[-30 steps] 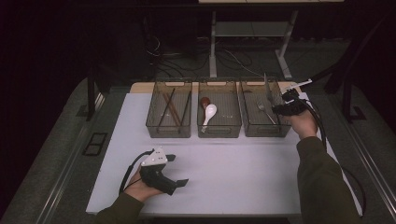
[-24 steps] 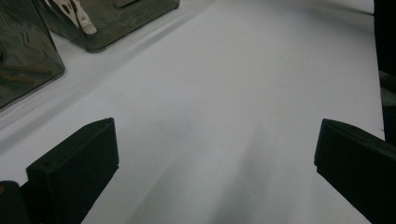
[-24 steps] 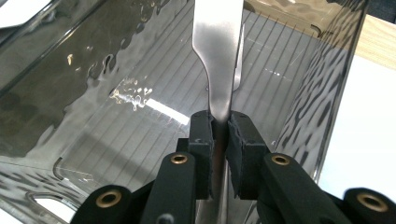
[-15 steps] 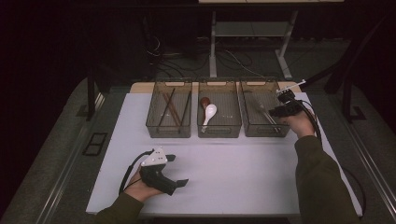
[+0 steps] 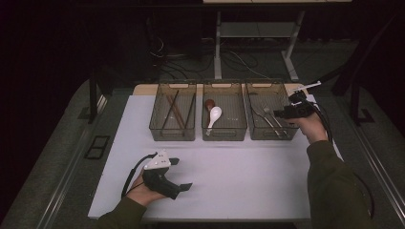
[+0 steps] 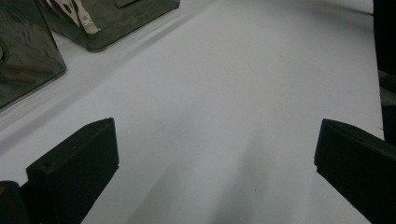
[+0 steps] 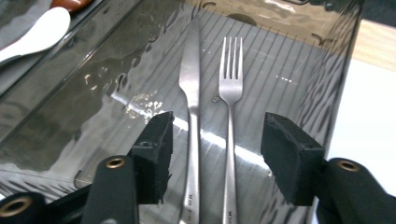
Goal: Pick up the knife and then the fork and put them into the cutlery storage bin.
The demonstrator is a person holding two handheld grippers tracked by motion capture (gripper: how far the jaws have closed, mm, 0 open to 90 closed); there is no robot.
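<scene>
The right claw [image 7: 212, 154] hangs over the right-hand bin [image 5: 286, 134], its jaws just having been opening — they now stand apart with nothing pressed between them. Below lie the knife [image 7: 190, 84] and the fork [image 7: 230, 88], flat on the bin's ribbed floor, side by side and nearly touching, handles toward the claw.

The risk, as I judge it, lies in that closeness: if the jaws close from here they straddle both handles and could pinch the two together, or nudge one aside and skid it against the bin wall. Thin flat metal on a hard floor also slips easily out of a shallow grip.

The left claw [image 5: 179, 174] rests released on the white surface [image 5: 248, 181], well apart from the bins — it holds nothing.
</scene>
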